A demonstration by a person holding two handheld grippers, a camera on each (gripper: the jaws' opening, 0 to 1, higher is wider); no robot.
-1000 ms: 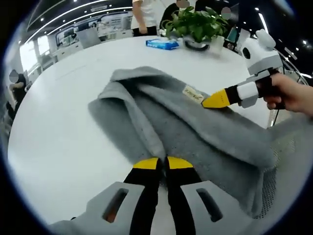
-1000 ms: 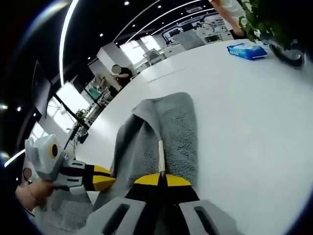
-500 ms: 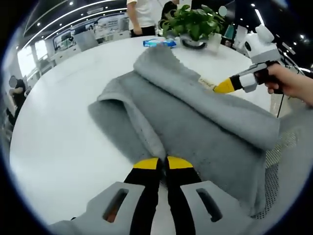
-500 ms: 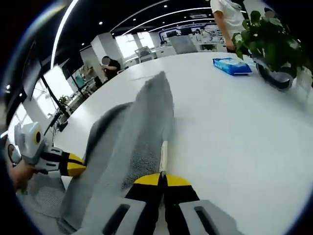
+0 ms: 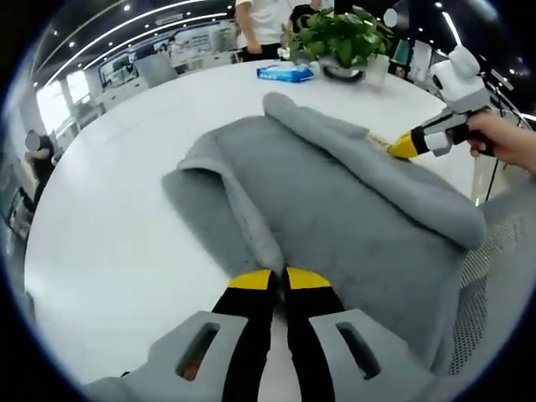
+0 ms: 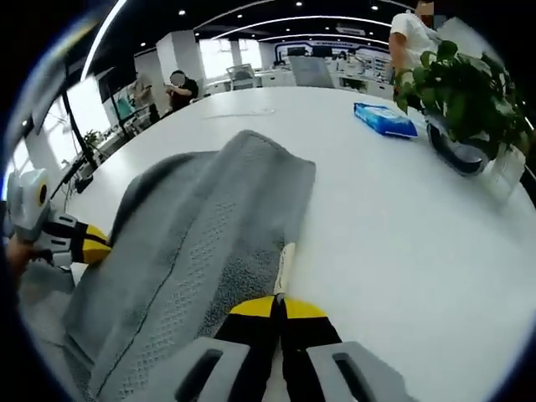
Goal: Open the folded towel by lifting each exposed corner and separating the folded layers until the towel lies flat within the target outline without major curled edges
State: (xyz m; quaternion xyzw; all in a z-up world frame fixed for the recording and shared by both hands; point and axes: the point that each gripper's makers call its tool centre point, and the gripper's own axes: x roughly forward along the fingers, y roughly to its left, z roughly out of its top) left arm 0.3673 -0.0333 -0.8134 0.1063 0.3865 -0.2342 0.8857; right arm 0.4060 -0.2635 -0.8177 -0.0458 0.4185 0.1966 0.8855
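Towel [image 5: 335, 209]: near end cut off at 5 o'clock, left gripper view. Blue pack [image 6: 383, 119]: print too small to read.

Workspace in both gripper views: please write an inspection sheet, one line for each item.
Surface: white table, bare around the towel.
Job's things: grey towel, still partly folded, one layer raised; target outline not visible.
Clutter: blue packet; potted plant.
Grippers: left gripper shut on the towel's near edge; right gripper shut on the towel beside its label.
Cables: dark cable hanging below the right hand.
Surroundings: open office, ceiling lights, people standing behind the table.
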